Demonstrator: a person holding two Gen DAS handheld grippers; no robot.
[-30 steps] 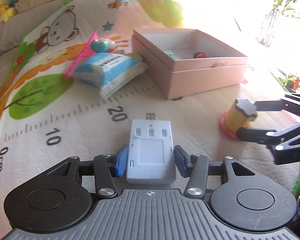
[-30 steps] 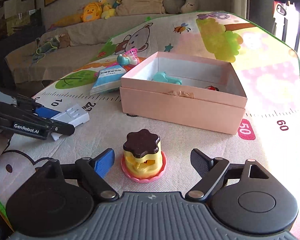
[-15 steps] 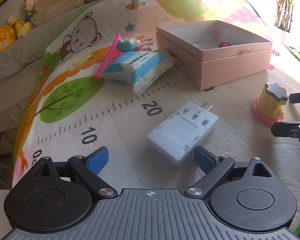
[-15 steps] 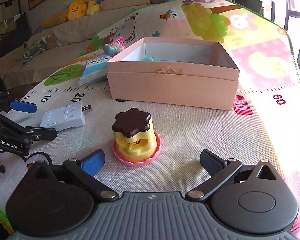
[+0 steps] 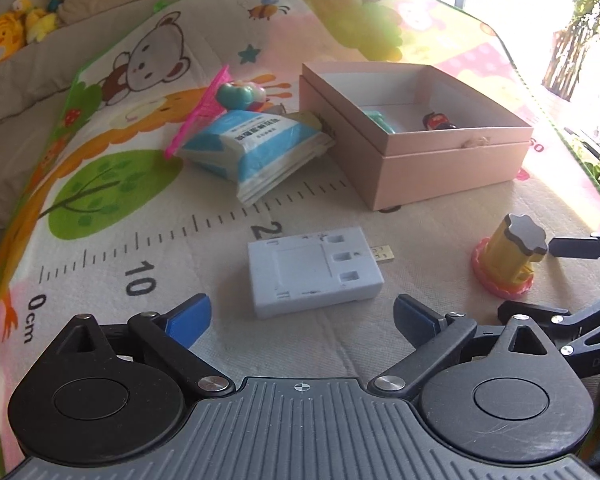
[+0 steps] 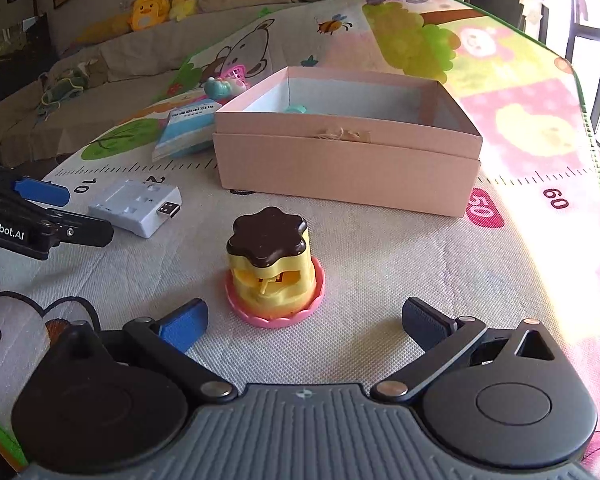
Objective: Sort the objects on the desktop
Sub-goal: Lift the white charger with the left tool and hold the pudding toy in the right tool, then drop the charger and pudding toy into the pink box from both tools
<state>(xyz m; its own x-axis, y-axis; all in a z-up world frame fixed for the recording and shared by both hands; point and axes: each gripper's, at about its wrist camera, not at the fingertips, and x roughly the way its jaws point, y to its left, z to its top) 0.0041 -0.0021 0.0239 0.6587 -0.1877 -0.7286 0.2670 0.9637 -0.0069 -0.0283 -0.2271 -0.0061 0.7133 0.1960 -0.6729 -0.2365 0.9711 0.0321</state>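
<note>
A white USB adapter block (image 5: 314,272) lies flat on the play mat just ahead of my open, empty left gripper (image 5: 302,320); it also shows in the right wrist view (image 6: 136,206). A yellow pudding toy with a brown lid on a pink base (image 6: 274,268) stands just ahead of my open, empty right gripper (image 6: 304,322); it also shows in the left wrist view (image 5: 508,260). An open pink box (image 6: 348,160) behind holds a teal item (image 5: 378,120) and a small red toy (image 5: 436,120).
A blue tissue pack (image 5: 256,148), a pink comb (image 5: 200,118) and a teal-pink toy (image 5: 240,94) lie left of the box. The mat's edge (image 5: 4,240) drops off at the left. A sofa with plush toys (image 6: 156,4) stands behind.
My left gripper has opened, let go of the white adapter block and drawn back; the block now lies turned on the mat. My right gripper stays open around the pudding toy.
</note>
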